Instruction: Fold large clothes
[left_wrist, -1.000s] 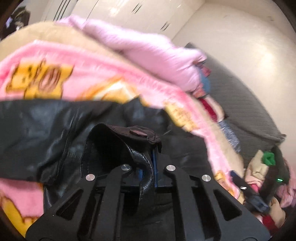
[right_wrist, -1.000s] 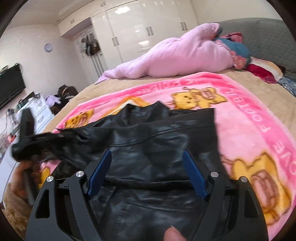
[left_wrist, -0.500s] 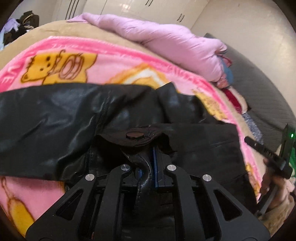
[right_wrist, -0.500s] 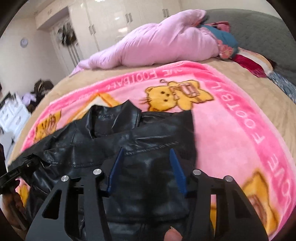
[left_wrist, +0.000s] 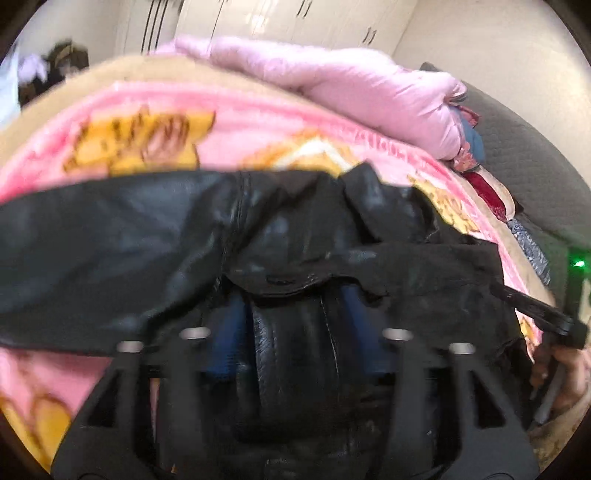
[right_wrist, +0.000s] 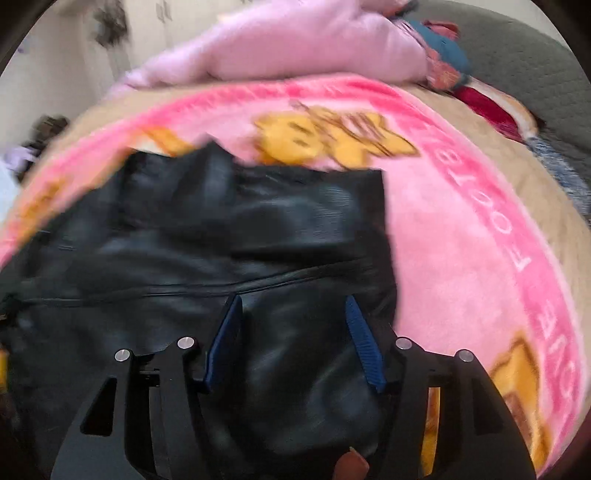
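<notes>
Both tongs, left (left_wrist: 291, 321) and right (right_wrist: 293, 339), just spread, pinching nothing; black leather jacket (right_wrist: 207, 266) sleeve's folded in, probably bottom hem next.

Both wrist cameras looked steeply down, close over the black jacket (left_wrist: 280, 236) (their shared ground).

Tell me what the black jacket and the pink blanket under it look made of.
Black jacket: likely leather or faux leather; smooth, semi-gloss, creased grain, stitched seams. Pink blanket: probably plush fleece; matte, fuzzy nap with printed yellow cartoons.
</notes>
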